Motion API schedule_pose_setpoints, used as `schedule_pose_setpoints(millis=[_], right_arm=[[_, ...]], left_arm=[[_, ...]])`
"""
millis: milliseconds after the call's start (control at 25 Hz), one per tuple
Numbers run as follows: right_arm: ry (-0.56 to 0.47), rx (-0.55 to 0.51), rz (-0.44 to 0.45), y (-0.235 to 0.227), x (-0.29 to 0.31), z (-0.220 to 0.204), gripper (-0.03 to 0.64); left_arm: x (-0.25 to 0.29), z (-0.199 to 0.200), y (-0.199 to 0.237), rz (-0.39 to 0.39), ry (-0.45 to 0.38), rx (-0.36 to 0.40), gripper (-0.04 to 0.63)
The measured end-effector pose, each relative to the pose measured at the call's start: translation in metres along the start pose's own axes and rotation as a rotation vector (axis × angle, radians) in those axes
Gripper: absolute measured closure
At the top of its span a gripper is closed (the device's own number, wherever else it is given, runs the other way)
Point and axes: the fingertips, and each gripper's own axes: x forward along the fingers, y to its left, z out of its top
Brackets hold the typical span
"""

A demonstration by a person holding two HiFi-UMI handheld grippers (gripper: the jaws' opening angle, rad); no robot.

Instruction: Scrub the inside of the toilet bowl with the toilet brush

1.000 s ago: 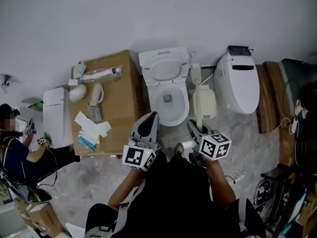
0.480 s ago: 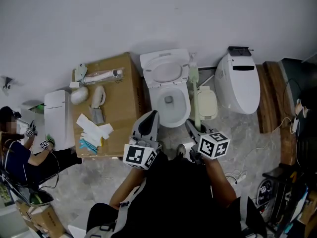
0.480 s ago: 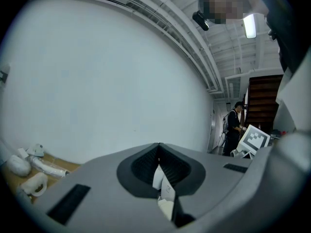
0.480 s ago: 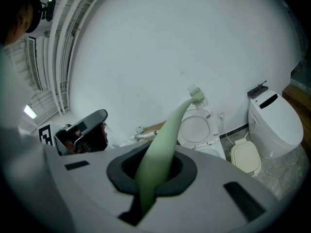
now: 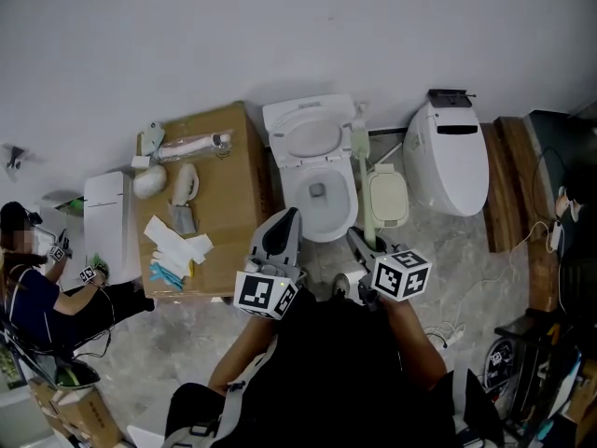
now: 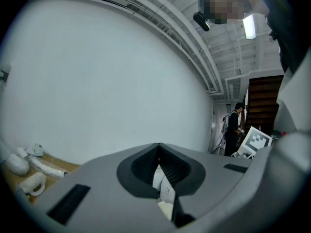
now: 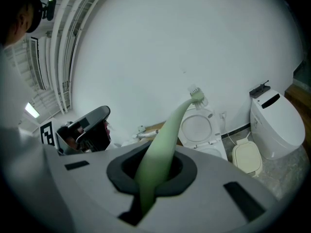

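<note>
One toilet brush [image 7: 167,130] clamped between right gripper [image 7: 151,177] jaws, extending forward.

The premises read as a test hall or workshop, not a bathroom. A toilet [image 5: 317,171] stands open on bare stone floor [image 5: 466,269] against a blank white wall [image 5: 280,35], just beyond the left gripper's fingers [image 5: 278,236]. A closed second toilet [image 5: 450,161] sits right of them. A loose cistern [image 5: 104,220] and a cardboard box [image 5: 229,213] of fittings lie left of them. Exposed ceiling pipes [image 6: 184,38] run overhead.
</note>
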Motion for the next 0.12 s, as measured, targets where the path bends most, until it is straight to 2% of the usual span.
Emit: schedule_pose_setpoints(millis=[120], right_arm=[[0.0,0.0,0.002,0.0002,-0.0042,0.0008,0.598]], left_arm=[[0.0012,0.0022,-0.007,-0.007,-0.002,0.003,0.588]])
